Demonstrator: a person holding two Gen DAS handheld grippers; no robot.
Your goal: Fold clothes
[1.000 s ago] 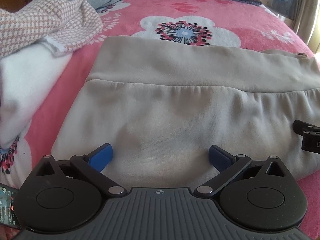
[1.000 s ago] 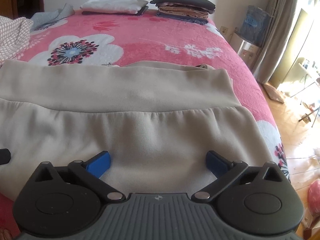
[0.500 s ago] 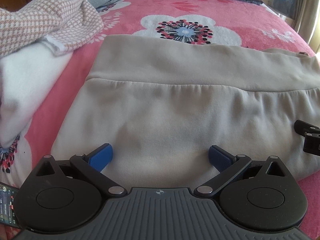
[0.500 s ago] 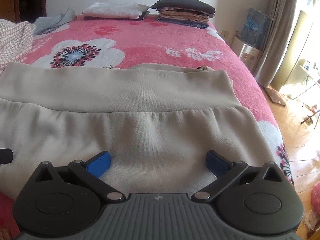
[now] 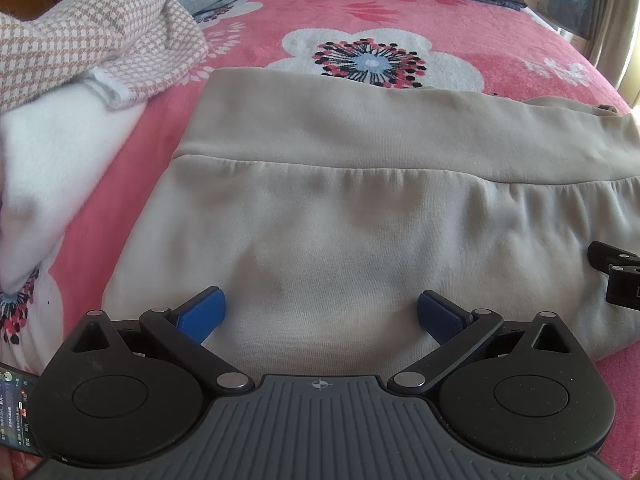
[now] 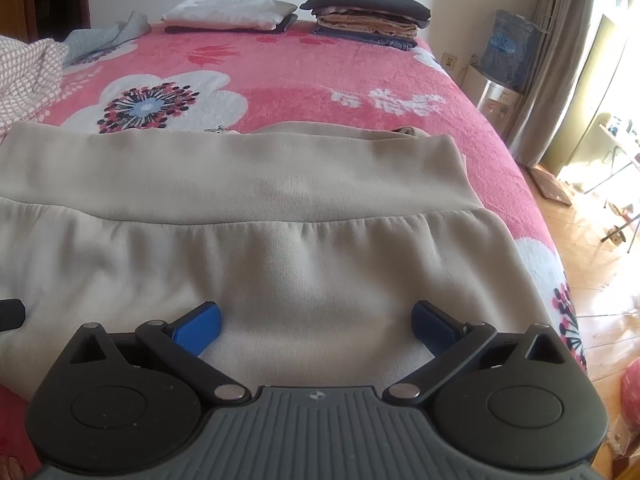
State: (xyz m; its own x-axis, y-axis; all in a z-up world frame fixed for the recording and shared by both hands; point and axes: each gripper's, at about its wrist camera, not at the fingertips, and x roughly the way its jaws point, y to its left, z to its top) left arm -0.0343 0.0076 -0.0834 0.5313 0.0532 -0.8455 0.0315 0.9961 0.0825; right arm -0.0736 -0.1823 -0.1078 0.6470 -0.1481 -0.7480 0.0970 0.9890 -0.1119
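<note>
Left gripper (image 5: 320, 314): jaws spread wide, grasping nothing, low over the near hem.
Right gripper (image 6: 316, 322): likewise released, just beside it, likely poised to pinch the same edge.
Beige garment (image 5: 340, 216): spread flat near the bed's (image 6: 304, 80) near edge, waistband away, ready for a fold.
Unfolded pile (image 5: 80, 64): left edge, waiting.
Folded stacks (image 6: 368, 12): far edge, finished.

The beige garment (image 5: 340, 220) is soft matt fleece with a ribbed band; the pink blanket (image 6: 300, 76) looks plush; the left gripper (image 5: 320, 314) is matt black plastic with blue rubbery pads (image 5: 202, 314)
</note>
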